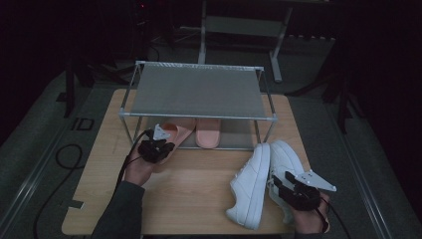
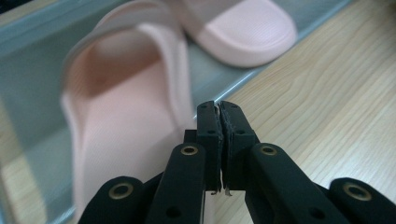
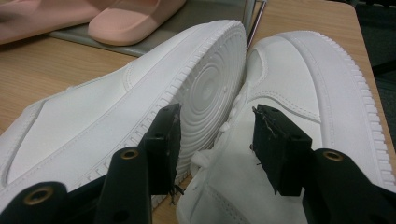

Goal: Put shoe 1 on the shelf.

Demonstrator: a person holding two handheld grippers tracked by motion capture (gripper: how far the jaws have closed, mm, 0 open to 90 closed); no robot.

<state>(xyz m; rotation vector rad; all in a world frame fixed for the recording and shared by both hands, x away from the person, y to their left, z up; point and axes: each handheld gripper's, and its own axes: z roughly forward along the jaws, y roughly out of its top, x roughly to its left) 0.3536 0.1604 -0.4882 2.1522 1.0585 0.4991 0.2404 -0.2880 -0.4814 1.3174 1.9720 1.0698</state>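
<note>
Two pink slippers [image 1: 196, 133] lie under the far rack [image 1: 196, 92]; two white sneakers [image 1: 261, 181] rest near right on the tabletop [image 1: 194, 189], one tipped sideways.

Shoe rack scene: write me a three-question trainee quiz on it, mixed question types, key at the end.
1. True or false: both pink slippers lie on the top shelf of the rack.
2. Multiple choice: the left gripper is A) open around a slipper, B) shut with nothing between its pads, C) shut on a sneaker.
3. Short answer: how does the left white sneaker lie, compared with the right white sneaker beside it?

Key
1. False: they are on the bottom shelf, under the top one.
2. B.
3. It is tipped on its side, sole facing the right sneaker, which stands on its sole; the right gripper is open over them.
</note>
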